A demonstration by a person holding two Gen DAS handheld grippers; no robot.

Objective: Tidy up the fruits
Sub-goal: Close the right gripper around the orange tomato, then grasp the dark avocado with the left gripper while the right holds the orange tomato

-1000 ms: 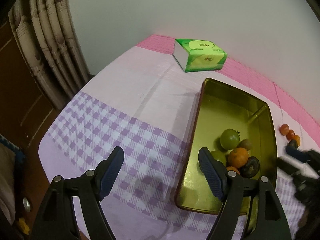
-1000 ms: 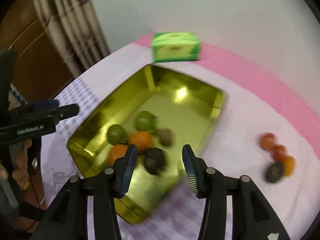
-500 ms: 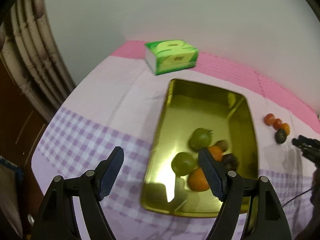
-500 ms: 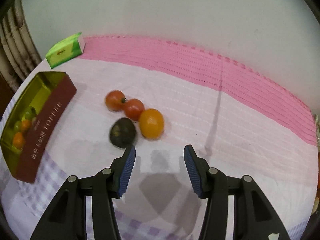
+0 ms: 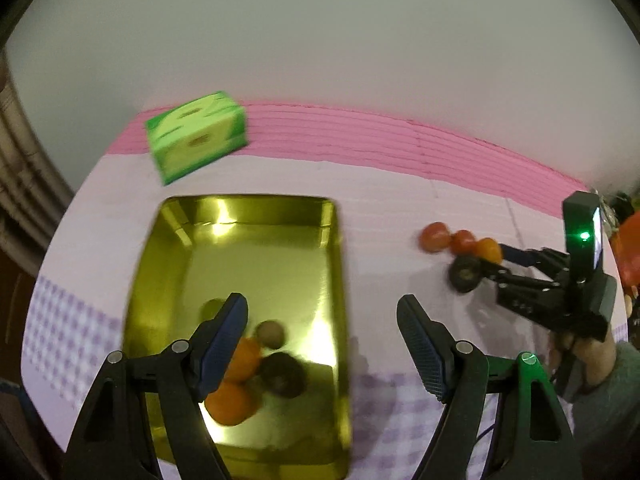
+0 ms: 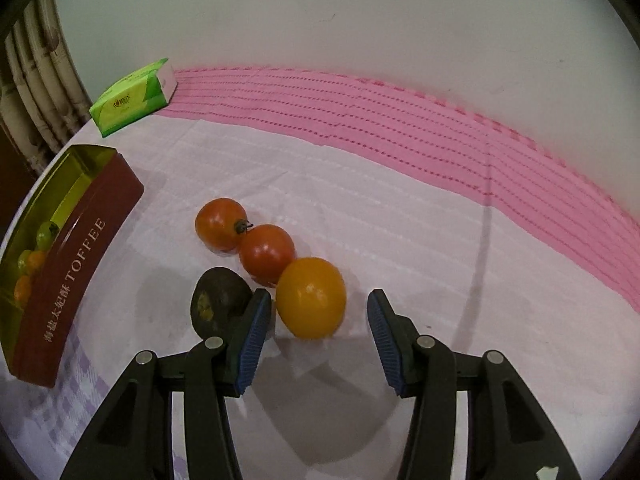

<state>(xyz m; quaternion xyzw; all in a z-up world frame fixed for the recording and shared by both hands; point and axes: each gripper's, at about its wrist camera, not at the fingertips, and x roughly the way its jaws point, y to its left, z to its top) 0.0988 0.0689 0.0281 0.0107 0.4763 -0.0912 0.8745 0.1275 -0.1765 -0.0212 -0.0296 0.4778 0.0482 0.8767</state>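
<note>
A gold toffee tin [image 5: 256, 240] holds oranges [image 5: 230, 402], a dark fruit [image 5: 284, 374] and other fruits; it shows at the left of the right wrist view [image 6: 86, 248]. On the cloth lie two red tomatoes [image 6: 221, 224] [image 6: 267, 254], an orange fruit [image 6: 311, 298] and a dark fruit [image 6: 218, 304]. My right gripper [image 6: 318, 330] is open, its fingers either side of the orange fruit's near half, not touching. My left gripper [image 5: 322, 344] is open and empty above the tin's right edge. The right gripper [image 5: 496, 264] also shows in the left wrist view beside the loose fruits [image 5: 460, 242].
A green tissue box [image 5: 196, 136] stands at the back left by the wall, also in the right wrist view [image 6: 134, 96]. A pink band [image 6: 400, 120] runs along the table's far edge. Curtains [image 6: 36, 80] hang at the left.
My right gripper has swung from the tin to the loose fruits and closed in on the orange fruit. My left gripper has panned right over the tin.
</note>
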